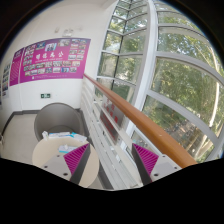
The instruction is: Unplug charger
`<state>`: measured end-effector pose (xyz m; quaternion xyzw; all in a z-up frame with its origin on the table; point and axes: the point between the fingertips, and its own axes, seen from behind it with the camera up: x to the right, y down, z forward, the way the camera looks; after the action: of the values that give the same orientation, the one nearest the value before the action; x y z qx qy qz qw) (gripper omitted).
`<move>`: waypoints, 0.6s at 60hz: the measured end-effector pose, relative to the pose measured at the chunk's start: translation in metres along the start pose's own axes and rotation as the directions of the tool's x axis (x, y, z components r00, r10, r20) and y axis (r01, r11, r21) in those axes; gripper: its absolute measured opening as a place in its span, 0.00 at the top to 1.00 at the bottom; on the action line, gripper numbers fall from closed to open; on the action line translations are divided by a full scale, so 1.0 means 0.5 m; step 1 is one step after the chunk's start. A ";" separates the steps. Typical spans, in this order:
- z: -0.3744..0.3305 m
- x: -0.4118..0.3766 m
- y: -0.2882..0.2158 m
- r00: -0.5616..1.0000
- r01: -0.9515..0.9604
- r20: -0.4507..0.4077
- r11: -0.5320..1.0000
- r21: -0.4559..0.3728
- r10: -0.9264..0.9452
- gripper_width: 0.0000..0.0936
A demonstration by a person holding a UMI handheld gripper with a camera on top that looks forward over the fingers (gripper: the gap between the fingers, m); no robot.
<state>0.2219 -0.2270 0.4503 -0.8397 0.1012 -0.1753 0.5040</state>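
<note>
No charger, plug or socket shows in the gripper view. My gripper (111,162) is open and empty, held high in the air. Its two fingers with magenta pads (75,158) stand wide apart, with nothing between them. Between and beyond the fingers runs a white balustrade (100,125) topped by a wooden handrail (140,120), which stretches away from me.
Large windows (170,60) with trees outside fill the side beyond the handrail. A lower floor with round white tables (50,152) lies below on the other side. A far wall carries magenta poster boards (50,60).
</note>
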 end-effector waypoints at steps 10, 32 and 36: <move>0.025 -0.013 0.068 1.000 -0.008 0.006 0.999 -0.032 0.008 0.08; 0.222 -0.276 0.369 0.985 -0.012 0.166 0.986 -0.167 0.040 0.08; 0.271 -0.363 0.415 0.975 -0.026 0.213 0.981 -0.194 0.068 0.08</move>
<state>0.1104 -0.1518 0.1741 -0.8955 0.0811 -0.0594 0.4336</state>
